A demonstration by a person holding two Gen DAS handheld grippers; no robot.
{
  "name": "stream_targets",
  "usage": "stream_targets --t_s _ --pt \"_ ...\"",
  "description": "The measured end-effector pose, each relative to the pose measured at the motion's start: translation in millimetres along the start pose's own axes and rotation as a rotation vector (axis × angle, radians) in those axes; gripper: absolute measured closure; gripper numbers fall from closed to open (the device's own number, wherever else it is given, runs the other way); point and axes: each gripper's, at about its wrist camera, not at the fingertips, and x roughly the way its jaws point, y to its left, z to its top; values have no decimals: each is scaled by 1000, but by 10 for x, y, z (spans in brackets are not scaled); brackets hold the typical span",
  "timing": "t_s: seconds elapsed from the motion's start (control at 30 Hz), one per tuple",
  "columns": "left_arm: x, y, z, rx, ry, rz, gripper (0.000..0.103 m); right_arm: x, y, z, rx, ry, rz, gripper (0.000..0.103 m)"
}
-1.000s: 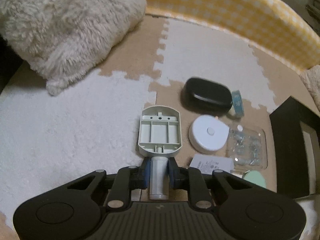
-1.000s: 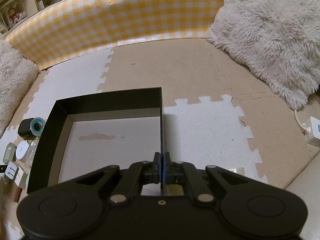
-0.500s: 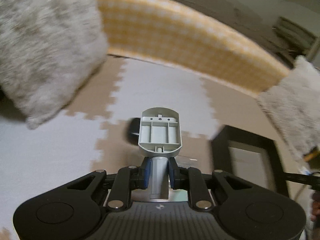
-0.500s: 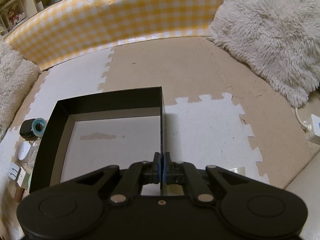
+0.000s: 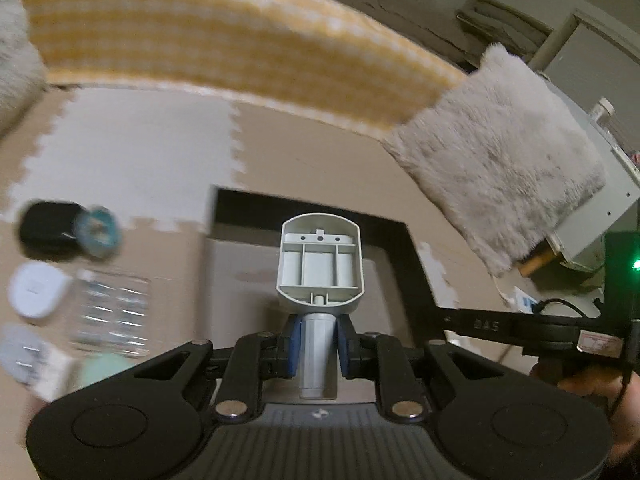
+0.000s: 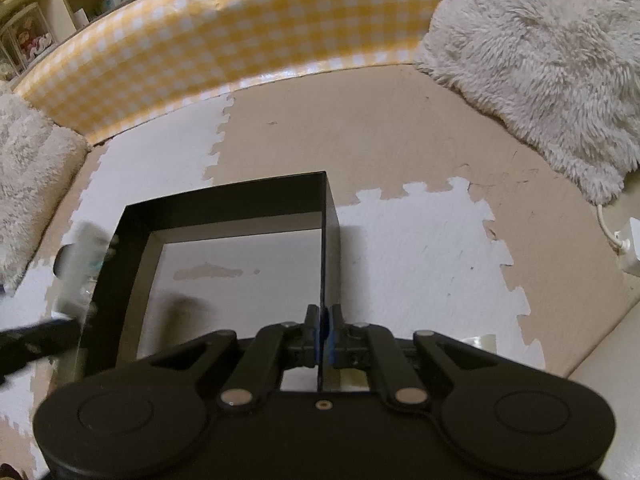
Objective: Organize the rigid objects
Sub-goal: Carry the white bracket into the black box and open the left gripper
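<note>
A grey plastic piece [image 5: 320,264], a ribbed rounded shell on a round stem, hangs over the black box [image 5: 416,264]. My left gripper [image 5: 319,340] is shut on its stem. In the right wrist view the grey piece [image 6: 80,256] is a blur just beyond the left wall of the black box [image 6: 224,204]. My right gripper [image 6: 323,320] is shut on the box's thin right wall near the front corner. The box's pale floor is bare.
Left of the box lie a black case [image 5: 48,228], a teal tape roll [image 5: 98,230], a white round device [image 5: 38,294] and a clear blister pack [image 5: 112,312]. A yellow checked bumper [image 6: 240,40] and fluffy cushions [image 6: 540,60] ring the foam mat. A white adapter [image 6: 630,248] sits at the right.
My left gripper has swung right and upward with the grey piece, from above the loose items to over the black box. The right gripper has kept still on the wall.
</note>
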Motion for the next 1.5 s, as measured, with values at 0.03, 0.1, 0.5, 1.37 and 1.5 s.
stream_targets --t_s 0.03,0.1,0.5,1.37,1.5 --pt "87 -43 -5 -7 11 -6 83 1 -11 2 3 1 5 98" --pt "257 -105 -15 -21 26 -12 83 17 -40 0 15 10 15 98" --pt "836 -193 -124 -172 97 -97 83 58 -113 12 64 26 42 97" --pt "310 -327 -60 111 88 50 4 58 -119 10 48 29 50 97" --pt "135 -341 -72 186 61 63 0 56 -132 4 52 25 54 97"
